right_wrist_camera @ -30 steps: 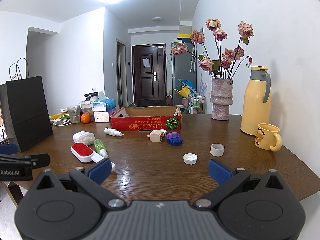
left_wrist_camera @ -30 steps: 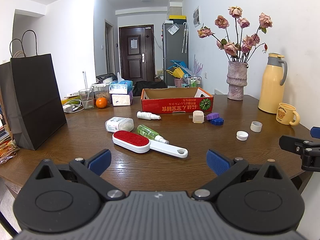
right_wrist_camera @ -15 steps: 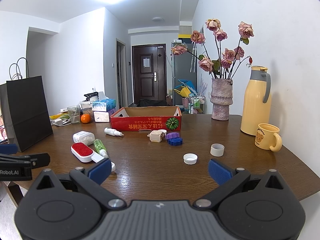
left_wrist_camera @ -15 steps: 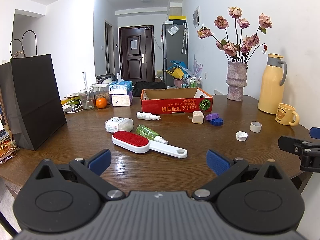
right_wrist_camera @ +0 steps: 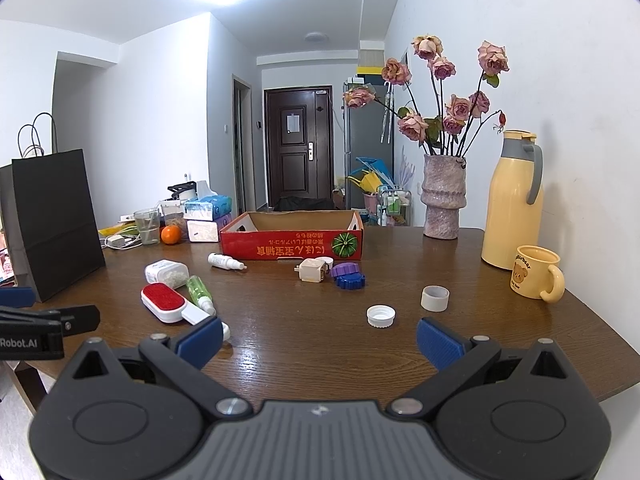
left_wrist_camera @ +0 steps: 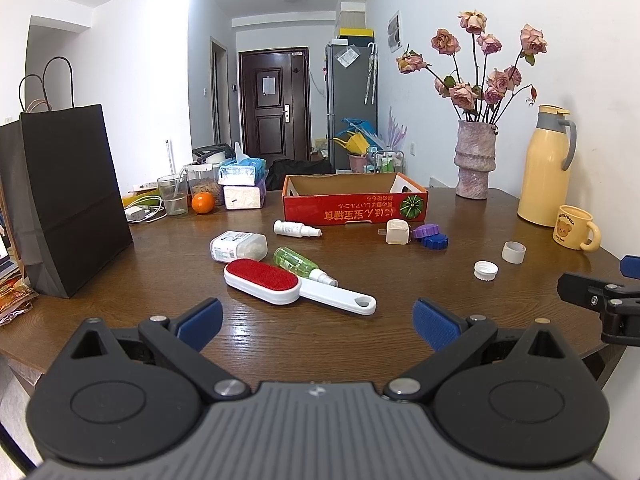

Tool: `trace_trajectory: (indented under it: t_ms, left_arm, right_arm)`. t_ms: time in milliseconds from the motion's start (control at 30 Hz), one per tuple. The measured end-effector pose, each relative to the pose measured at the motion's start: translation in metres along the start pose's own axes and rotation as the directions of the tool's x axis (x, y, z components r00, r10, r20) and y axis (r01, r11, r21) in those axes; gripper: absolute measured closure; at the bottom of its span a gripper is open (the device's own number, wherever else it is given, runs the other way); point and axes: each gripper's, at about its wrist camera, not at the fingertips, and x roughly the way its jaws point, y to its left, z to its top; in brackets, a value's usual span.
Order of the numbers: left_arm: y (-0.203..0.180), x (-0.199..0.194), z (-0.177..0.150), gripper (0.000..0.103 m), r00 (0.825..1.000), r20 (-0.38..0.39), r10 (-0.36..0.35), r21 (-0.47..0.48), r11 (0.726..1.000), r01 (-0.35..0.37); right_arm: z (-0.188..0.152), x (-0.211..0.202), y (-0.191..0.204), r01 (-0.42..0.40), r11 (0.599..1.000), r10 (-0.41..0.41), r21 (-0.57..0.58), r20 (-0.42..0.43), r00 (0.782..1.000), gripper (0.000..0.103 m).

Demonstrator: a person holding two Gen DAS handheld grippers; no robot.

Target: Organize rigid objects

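Both grippers hang at the near edge of the round wooden bench [left_wrist_camera: 280, 344], side by side and empty. The left gripper [left_wrist_camera: 316, 320] has its blue-padded jaws spread wide with nothing between them, and the right gripper [right_wrist_camera: 320, 340] is spread just the same. Ahead of the left one lies a lint brush [left_wrist_camera: 280, 284] with a red pad and white handle, and touching its far side is a green spray bottle [left_wrist_camera: 298, 262] on its side. Just behind those sit a white pill box [left_wrist_camera: 238, 246] and a small white spray bottle [left_wrist_camera: 296, 229], also lying down. The red cardboard box [left_wrist_camera: 352, 208] stands open in the middle of the bench, nothing showing inside from here. In front of its right corner a cream plug adapter [left_wrist_camera: 397, 232] sits touching a purple gear [left_wrist_camera: 428, 231], with a blue gear [left_wrist_camera: 435, 242] overlapping that. Further right, well apart from the box, are a white screw cap [right_wrist_camera: 381, 315] and a short white ring [right_wrist_camera: 435, 298]. A black paper bag [left_wrist_camera: 64, 200] stands at the left, and a vase of dried roses [left_wrist_camera: 476, 160], a yellow thermos [left_wrist_camera: 546, 168] and a yellow mug [left_wrist_camera: 576, 227] line the wall side.
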Motion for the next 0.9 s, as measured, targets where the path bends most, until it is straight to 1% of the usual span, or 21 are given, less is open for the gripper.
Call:
trace_trajectory:
  t_ms: [433, 900]
  left_arm:
    - [0.002, 0.035, 0.004, 0.000, 0.999, -0.045, 0.004, -0.015, 1.000, -0.005]
    - [0.007, 0.084, 0.015, 0.000, 0.993, -0.115, 0.016, -0.037, 0.999, -0.021]
  right_arm:
    - [0.004, 0.028, -0.008, 0.001, 1.000, 0.000, 0.009, -0.044, 0.999, 0.000]
    - [0.008, 0.080, -0.015, 0.007, 1.000, -0.004, 0.021, -0.118, 0.993, 0.000]
